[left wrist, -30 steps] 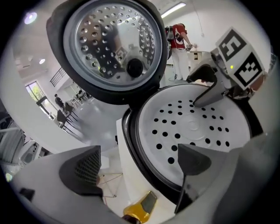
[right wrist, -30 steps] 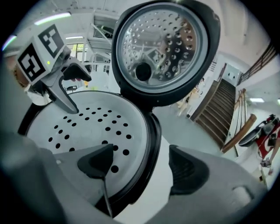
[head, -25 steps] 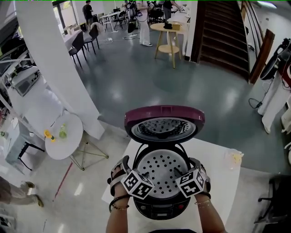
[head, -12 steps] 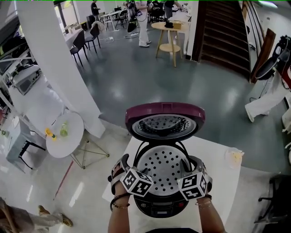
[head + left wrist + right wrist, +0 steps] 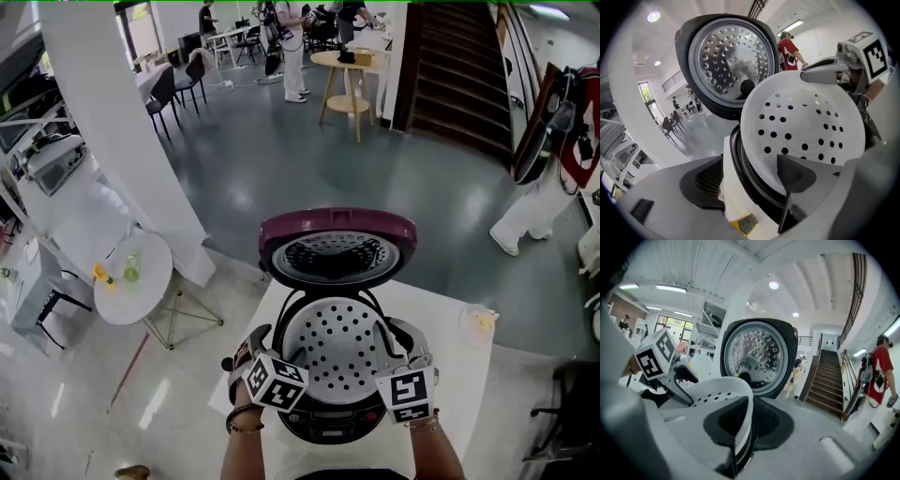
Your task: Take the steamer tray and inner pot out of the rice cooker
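Note:
The rice cooker stands on a white table with its maroon lid swung up. The white perforated steamer tray sits tilted in its mouth, its right side raised. A dark pot rim shows beneath; the rest of the inner pot is hidden. My right gripper has just been closing and is shut on the tray's right rim. My left gripper has just been closing too. It straddles the cooker's left wall and the tray's edge, and its pads stand apart from them.
The white table ends close to the cooker's left side and carries a clear cup at the far right. A small round table with bottles stands lower left. A person walks at the right, near the stairs.
My right gripper closed on the tray's rim and rose, tipping the tray's right side up. The left jaws narrowed and shifted slightly. A person walked in at the right.

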`<state>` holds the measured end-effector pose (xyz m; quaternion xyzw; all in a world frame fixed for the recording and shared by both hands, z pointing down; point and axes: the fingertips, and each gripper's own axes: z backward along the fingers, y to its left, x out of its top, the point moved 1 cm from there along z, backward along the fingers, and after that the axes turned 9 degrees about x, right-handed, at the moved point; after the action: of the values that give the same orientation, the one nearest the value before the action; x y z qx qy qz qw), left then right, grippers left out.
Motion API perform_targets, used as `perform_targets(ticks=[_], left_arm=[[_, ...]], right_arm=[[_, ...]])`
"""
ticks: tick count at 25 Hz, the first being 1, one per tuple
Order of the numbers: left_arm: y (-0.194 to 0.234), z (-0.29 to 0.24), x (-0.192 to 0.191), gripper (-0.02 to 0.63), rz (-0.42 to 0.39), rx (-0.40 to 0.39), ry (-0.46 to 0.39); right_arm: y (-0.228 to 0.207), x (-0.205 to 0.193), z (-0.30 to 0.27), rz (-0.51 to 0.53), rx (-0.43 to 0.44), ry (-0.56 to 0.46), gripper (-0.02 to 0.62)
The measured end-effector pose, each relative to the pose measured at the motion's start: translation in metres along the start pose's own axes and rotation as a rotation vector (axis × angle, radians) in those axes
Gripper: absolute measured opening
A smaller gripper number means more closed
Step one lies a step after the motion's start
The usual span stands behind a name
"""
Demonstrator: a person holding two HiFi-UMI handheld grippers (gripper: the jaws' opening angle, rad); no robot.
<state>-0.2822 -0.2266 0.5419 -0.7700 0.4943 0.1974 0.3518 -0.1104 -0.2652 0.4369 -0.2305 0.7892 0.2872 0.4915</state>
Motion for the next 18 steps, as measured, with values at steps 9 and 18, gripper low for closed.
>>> perform_targets(ticks=[9, 18], left_arm=[[-0.008, 0.043, 0.024, 0.167, -0.035, 0.028, -0.105], [-0.034, 0.119, 0.070, 0.083, 0.054, 0.007, -0.286]], right_arm=[[0.015, 0.050, 0.051, 0.036, -0.005, -0.236, 0.028], [-0.008, 0.043, 0.132, -0.007, -0.097, -0.311, 0.029]])
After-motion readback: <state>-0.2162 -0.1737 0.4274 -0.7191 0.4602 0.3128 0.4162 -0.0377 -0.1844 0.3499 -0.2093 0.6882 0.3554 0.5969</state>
